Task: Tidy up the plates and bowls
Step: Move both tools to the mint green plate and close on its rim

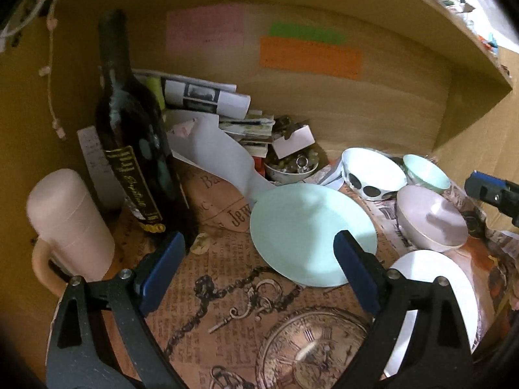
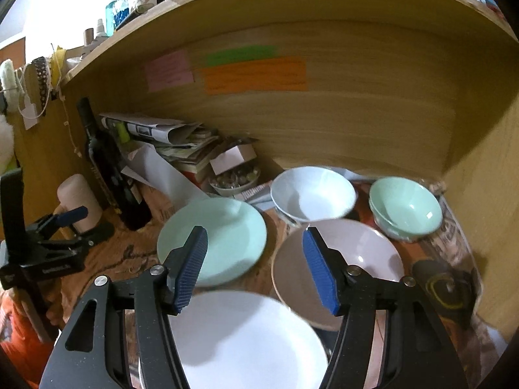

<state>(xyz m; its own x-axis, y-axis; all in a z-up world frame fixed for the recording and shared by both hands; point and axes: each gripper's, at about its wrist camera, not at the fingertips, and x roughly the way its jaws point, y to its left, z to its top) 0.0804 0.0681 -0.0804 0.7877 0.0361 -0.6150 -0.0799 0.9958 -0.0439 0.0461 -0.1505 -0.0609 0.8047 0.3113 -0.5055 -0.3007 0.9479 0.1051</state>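
A mint plate (image 1: 311,233) (image 2: 220,240) lies on the printed paper liner in the middle of the shelf. A white plate (image 1: 447,295) (image 2: 246,340) lies nearest the front. A pink bowl (image 1: 431,217) (image 2: 350,259), a white spotted bowl (image 1: 373,171) (image 2: 311,194) and a mint bowl (image 1: 426,171) (image 2: 405,207) stand behind it on the right. My left gripper (image 1: 259,265) is open and empty, just left of the mint plate's near rim. My right gripper (image 2: 256,262) is open and empty above the white plate.
A dark wine bottle (image 1: 129,136) and a pink mug (image 1: 68,223) stand at the left. Papers, books and a small dish of trinkets (image 1: 288,165) are piled at the back. Wooden shelf walls (image 2: 470,194) close in the right side and the back.
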